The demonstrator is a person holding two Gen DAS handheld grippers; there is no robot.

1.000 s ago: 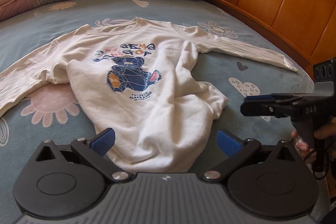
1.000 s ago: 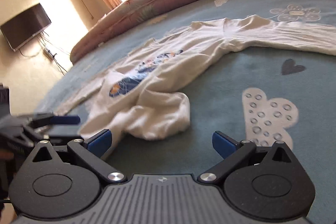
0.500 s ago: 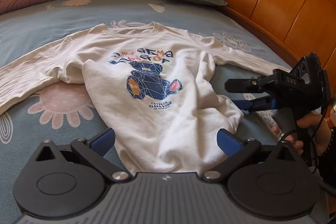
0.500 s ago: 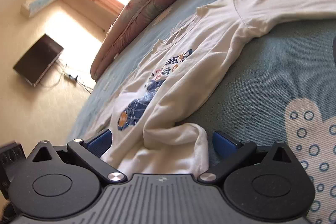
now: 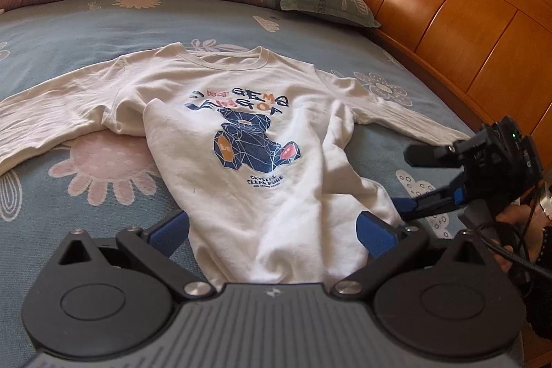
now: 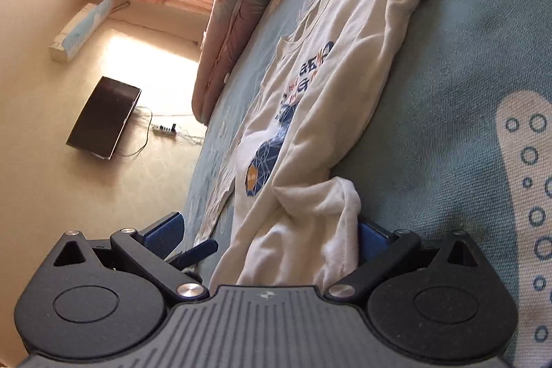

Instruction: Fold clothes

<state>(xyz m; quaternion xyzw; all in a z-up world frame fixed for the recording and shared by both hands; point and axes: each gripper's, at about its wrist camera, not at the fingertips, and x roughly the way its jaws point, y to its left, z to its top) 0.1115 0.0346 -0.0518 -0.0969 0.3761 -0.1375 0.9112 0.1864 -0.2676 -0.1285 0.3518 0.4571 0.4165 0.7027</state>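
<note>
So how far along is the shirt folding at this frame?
Barely started. The white shirt lies print-up on the bed, sleeves out, no fold made. In hand: the left gripper and right gripper are both open around the rumpled hem, neither closed on it. Left: grasp the hem, smooth it, fold sleeves and body.
</note>
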